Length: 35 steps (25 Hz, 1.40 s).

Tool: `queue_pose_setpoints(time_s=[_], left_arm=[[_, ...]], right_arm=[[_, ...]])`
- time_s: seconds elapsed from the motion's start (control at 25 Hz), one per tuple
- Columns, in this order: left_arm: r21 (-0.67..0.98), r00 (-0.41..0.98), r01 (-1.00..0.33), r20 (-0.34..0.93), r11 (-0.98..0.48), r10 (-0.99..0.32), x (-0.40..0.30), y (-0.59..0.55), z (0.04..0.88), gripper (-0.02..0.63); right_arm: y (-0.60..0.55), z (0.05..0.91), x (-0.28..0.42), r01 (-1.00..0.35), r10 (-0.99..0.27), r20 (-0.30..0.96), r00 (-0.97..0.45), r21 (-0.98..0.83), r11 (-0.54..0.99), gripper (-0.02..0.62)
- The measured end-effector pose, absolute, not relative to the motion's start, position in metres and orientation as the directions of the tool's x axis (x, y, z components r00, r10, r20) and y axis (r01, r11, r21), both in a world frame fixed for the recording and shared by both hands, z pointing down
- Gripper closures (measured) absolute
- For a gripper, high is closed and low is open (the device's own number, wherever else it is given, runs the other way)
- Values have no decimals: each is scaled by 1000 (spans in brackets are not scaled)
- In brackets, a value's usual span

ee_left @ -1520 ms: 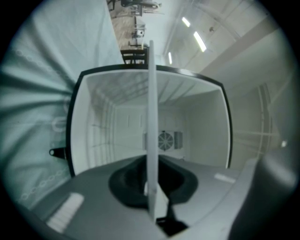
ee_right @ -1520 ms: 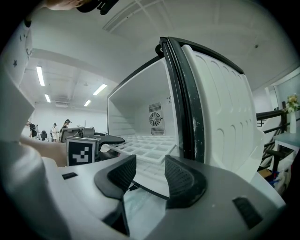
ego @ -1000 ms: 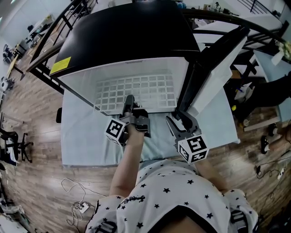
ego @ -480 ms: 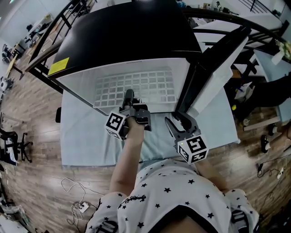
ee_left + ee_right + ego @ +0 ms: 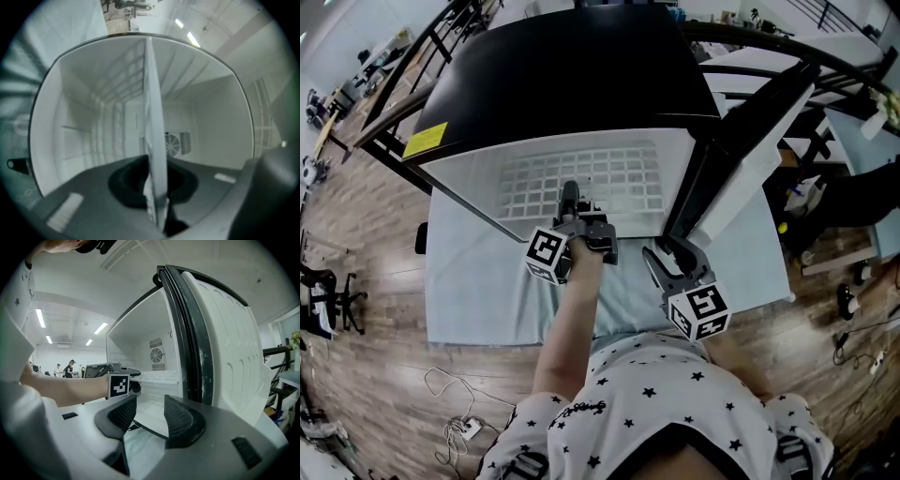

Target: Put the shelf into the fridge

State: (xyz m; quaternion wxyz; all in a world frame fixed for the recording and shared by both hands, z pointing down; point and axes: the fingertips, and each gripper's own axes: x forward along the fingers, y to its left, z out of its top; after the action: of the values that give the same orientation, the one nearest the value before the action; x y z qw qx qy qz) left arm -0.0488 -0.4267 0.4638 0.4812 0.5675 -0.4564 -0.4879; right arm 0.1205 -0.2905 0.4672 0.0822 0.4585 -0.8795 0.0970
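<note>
Bright, even indoor light from ceiling strip lamps (image 5: 39, 318), which flare white. Head view: sharp, with strong barrel distortion bending the floor (image 5: 356, 244) at the edges. The fridge (image 5: 572, 84) top reads near black and its interior pale and washed out. Both gripper views are fisheye with dark round vignettes. In the left one, the shelf (image 5: 154, 117) edge is blurred near the lens.

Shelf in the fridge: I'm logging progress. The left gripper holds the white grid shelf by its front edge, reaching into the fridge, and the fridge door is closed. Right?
No: the fridge door stands open, swung out at the right, as the right gripper view shows. The rest holds: the left gripper grips the white grid shelf by its front edge, reaching into the fridge.
</note>
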Motion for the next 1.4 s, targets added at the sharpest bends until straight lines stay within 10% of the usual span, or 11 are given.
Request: queue_pose_setpoints(time_s=[1.4], left_arm=[[984,64,-55,-167,-170,-984,-50,-470,465,568]], right_arm=[[-288,463,106,-810,-780,231,-582,-80,581,408]])
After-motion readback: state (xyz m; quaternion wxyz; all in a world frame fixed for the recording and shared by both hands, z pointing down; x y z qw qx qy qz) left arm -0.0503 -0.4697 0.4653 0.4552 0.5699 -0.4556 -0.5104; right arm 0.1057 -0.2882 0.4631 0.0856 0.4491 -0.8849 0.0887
